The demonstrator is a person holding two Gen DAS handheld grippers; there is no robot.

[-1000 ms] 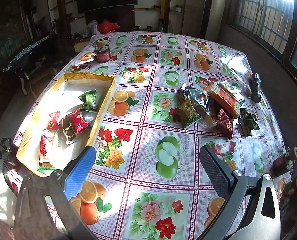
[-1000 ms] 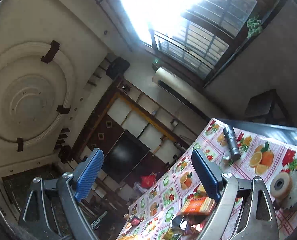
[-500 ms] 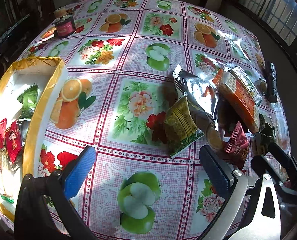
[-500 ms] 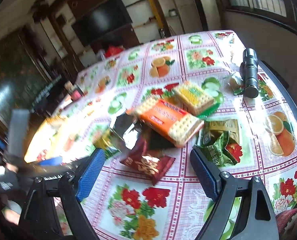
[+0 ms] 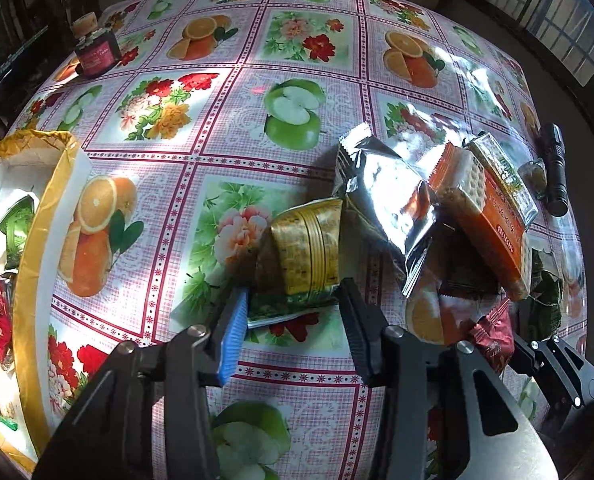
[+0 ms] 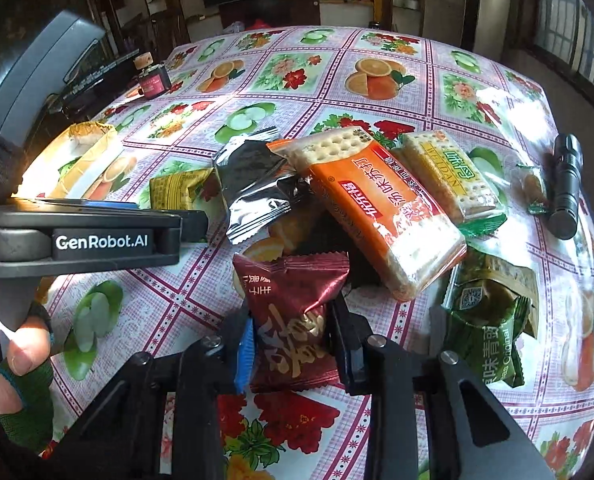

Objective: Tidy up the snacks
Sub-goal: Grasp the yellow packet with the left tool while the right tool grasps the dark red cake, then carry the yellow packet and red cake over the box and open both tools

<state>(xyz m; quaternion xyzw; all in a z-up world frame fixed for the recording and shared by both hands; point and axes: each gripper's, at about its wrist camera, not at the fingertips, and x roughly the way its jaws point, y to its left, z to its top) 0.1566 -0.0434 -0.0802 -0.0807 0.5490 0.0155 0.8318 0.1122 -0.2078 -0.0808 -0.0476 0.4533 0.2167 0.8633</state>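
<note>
My left gripper point(image 5: 295, 300) is shut on a gold snack packet point(image 5: 307, 252) at the near edge of the snack pile. My right gripper point(image 6: 291, 332) is shut on a dark red snack packet point(image 6: 293, 312); that packet also shows in the left wrist view point(image 5: 493, 340). The pile holds a silver packet point(image 5: 385, 196), an orange cracker pack point(image 6: 381, 204), a yellow-green cracker pack point(image 6: 449, 172) and a green packet point(image 6: 485, 320). A yellow-rimmed box point(image 5: 37, 216) with several snacks inside stands at the left.
A black flashlight point(image 6: 565, 184) lies at the right of the pile. A small dark red jar point(image 5: 97, 50) stands at the far left of the fruit-patterned tablecloth point(image 5: 289, 52). The left gripper's body point(image 6: 77, 236) and the gloved hand point(image 6: 21, 368) show in the right wrist view.
Both grippers came down to the pile and closed: the left on the gold packet, the right on the dark red packet. Earlier both were open and empty.
</note>
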